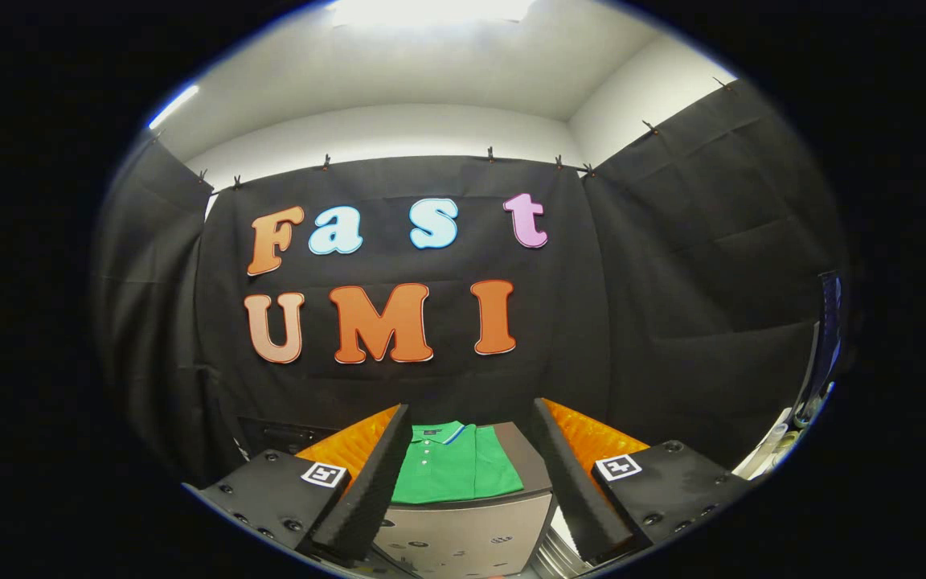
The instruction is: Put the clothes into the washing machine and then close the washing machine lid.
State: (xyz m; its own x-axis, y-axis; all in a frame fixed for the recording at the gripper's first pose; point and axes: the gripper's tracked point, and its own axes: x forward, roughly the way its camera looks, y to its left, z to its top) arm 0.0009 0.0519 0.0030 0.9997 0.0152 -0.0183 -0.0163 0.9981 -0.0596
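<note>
A green polo shirt (455, 469) with a buttoned placket and a blue-edged collar lay folded flat on top of the grey washing machine (463, 537). Its collar pointed away from the gripper (471, 474), its length running straight ahead between the fingers. The fingers stood wide apart, holding nothing, short of the shirt.

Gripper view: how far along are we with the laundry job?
Nothing looks done yet. The folded green polo shirt lies flat on the grey box-like surface, ahead of and between the fingers. The gripper is open, holding nothing, lined up toward the shirt. Left: grasp the shirt, put it in the washing machine and close the lid.
</note>
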